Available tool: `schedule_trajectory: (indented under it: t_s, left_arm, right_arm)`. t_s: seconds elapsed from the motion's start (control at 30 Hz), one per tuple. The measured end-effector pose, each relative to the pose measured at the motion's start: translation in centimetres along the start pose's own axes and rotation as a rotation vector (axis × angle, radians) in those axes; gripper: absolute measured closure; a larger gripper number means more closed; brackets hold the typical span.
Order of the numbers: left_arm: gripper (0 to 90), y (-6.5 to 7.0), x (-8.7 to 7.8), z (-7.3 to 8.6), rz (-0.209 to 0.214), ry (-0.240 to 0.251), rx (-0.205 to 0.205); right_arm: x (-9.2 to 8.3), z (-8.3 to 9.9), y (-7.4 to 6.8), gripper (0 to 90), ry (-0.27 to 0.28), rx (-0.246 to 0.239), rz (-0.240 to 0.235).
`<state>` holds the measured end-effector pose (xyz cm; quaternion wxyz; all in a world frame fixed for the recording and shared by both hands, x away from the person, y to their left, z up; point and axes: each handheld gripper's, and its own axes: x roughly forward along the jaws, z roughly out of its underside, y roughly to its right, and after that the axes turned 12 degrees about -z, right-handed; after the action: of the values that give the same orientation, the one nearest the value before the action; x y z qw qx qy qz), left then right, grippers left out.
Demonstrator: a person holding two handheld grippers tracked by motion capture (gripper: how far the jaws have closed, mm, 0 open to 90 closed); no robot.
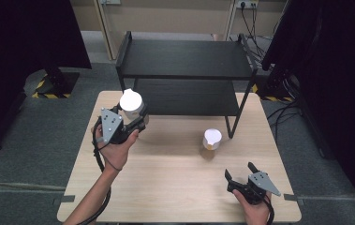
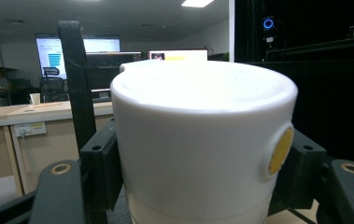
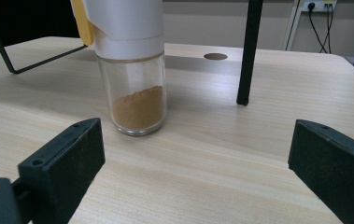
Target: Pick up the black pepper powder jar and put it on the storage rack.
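Left tool [image 1: 136, 123] pinches the white-capped jar [image 1: 131, 104] upright, axis vertical, above the counter's [image 1: 175, 187] back-left edge, just beside the black shelf [image 1: 184, 58]. Right tool [image 1: 240, 174] is spread over bare counter near the front edge; second jar [image 1: 211, 140] stands ahead.

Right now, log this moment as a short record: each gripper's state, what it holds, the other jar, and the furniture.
left gripper: shut on the white-capped jar, held off the table near the shelf's left end
right gripper: open, holding nothing, low over the table's near right
second jar: glass, white cap, brown powder inside, standing on the table
shelf: black, two tiers, at the table's far side
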<state>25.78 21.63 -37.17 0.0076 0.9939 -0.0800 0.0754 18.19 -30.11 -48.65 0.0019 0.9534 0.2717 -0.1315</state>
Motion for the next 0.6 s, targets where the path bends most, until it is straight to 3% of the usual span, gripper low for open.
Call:
schedule_trajectory:
  t_s: [0.6]
  left_arm:
    - [30.9,0.3,1.2,-2.1,-0.017,0.044,-0.009]
  right_arm:
    - [0.0,0.0,0.0,4.1,0.000,0.000,0.000]
